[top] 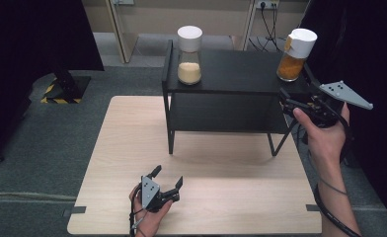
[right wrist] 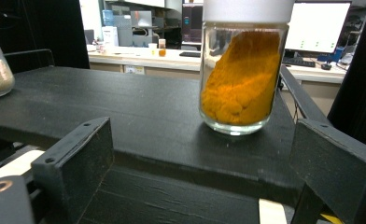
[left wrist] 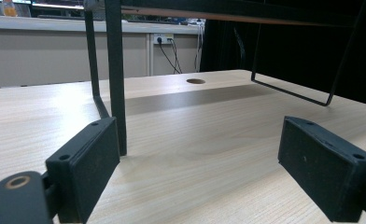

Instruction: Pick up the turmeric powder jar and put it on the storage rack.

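Black shelf stood on wooden table, pale-grain jar at its left end, orange-powder jar white-lidded at right edge, right gripper gaped empty just beside it, left gripper rested open low on table.

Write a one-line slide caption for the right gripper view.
Open right gripper faces a glass jar of orange powder standing on the black shelf.
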A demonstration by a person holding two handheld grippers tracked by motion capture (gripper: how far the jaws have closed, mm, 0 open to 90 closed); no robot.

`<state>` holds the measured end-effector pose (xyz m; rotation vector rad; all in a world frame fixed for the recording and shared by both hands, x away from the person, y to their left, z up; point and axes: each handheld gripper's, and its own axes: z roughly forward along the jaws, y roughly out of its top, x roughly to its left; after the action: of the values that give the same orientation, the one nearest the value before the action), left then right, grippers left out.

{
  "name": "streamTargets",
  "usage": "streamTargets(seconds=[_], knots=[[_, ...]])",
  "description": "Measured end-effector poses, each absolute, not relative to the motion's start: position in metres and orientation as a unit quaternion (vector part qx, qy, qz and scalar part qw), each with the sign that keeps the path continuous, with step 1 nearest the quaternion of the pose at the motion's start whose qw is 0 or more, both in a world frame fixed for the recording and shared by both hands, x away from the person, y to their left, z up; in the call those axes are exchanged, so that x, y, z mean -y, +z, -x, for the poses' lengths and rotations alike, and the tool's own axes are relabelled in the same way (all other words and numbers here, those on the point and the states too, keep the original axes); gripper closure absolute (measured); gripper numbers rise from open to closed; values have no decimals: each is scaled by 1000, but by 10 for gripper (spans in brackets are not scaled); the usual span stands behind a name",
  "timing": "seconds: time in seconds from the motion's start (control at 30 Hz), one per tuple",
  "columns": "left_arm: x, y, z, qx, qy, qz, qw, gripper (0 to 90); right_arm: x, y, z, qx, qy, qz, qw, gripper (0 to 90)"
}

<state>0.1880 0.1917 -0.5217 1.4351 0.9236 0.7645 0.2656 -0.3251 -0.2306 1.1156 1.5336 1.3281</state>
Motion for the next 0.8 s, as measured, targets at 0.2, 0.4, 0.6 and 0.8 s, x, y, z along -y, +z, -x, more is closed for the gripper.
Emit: streamTargets(seconds=[0.2, 0.4, 0.6, 0.8], knots=[[-192, -522, -188, -398, 329, -617, 594, 122, 325, -238, -259, -613, 523, -436, 400, 67], [-192, -522, -188, -397, 329, -617, 594, 122, 323, -244, -252, -621, 518, -432, 398, 67], [-192, -522, -188, -397, 329, -617, 594, 122, 321, -254, -246, -625, 515, -434, 395, 67], [-192, -522, -188, -397, 329, -617, 594, 122, 323, -266, -241, -627, 515, -436, 389, 67]])
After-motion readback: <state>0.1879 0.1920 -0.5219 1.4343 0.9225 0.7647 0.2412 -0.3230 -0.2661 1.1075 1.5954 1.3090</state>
